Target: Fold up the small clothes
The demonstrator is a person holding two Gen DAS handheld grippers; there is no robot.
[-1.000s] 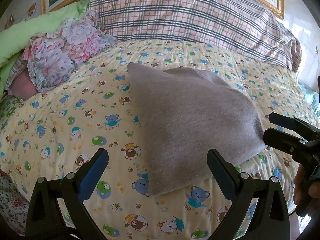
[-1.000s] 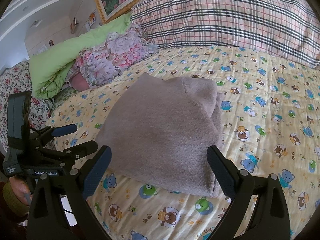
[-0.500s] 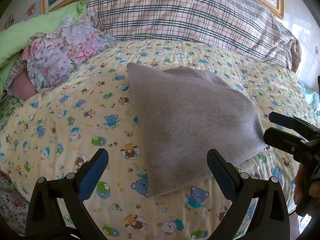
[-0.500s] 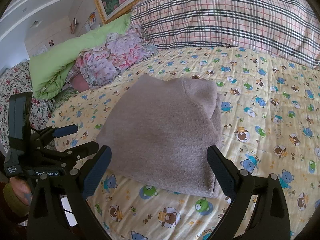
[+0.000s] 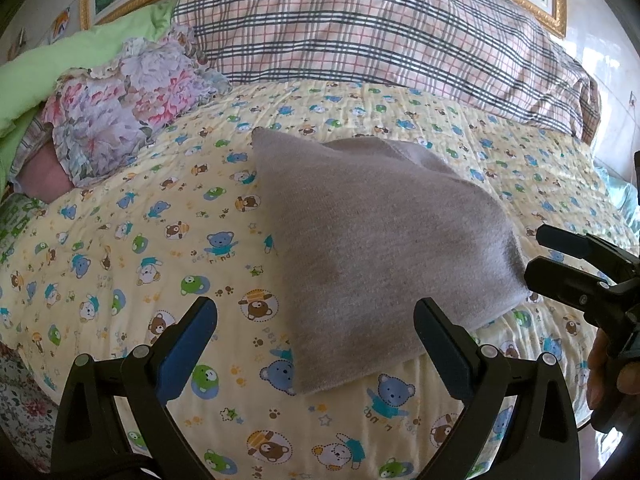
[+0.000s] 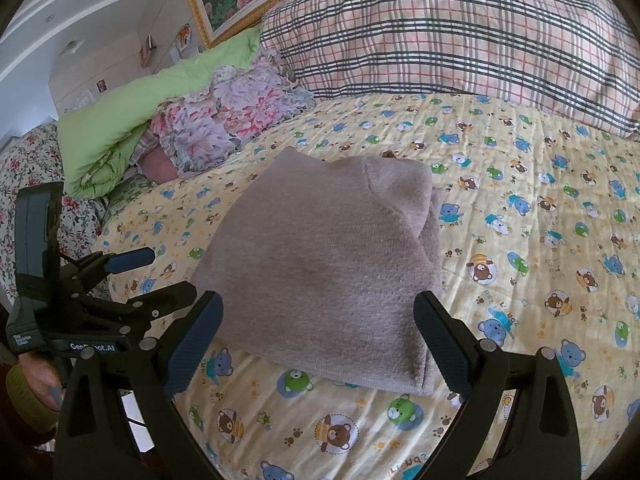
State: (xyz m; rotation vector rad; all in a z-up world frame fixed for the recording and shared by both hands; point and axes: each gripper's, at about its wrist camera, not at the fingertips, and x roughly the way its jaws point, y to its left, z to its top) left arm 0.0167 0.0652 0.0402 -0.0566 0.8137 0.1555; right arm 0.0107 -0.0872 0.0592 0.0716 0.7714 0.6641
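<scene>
**Inspector A:** Where does the garment lie?

**Inspector B:** The folded grey knit garment (image 5: 380, 240) lies flat on the yellow quilted bedsheet printed with cartoon bears (image 5: 132, 216), at the centre of both wrist views. In the right wrist view the garment (image 6: 320, 276) shows stacked fabric layers along its right-hand edge.

**Inspector A:** State of the tongs?

**Inspector B:** The left gripper (image 5: 316, 344) has its jaws spread wide and holds nothing; its blue-padded fingers (image 5: 188, 344) frame the near corner of the garment at the bottom of the frame. The right gripper (image 6: 318, 340) is likewise spread and empty, its fingers at the garment's near edge. Whether either touches the cloth cannot be determined.

**Inspector A:** Do they see each other?

**Inspector B:** Yes. The right gripper appears at the right edge of the left wrist view, just beside the garment; the left gripper appears at lower left of the right wrist view.

**Inspector A:** Surroundings?

**Inspector B:** A pink and black plaid pillow (image 5: 372, 28) across the top, a floral ruffled fabric bundle (image 5: 120, 104) at upper left, and a light green duvet (image 6: 132, 116) behind it.
</scene>
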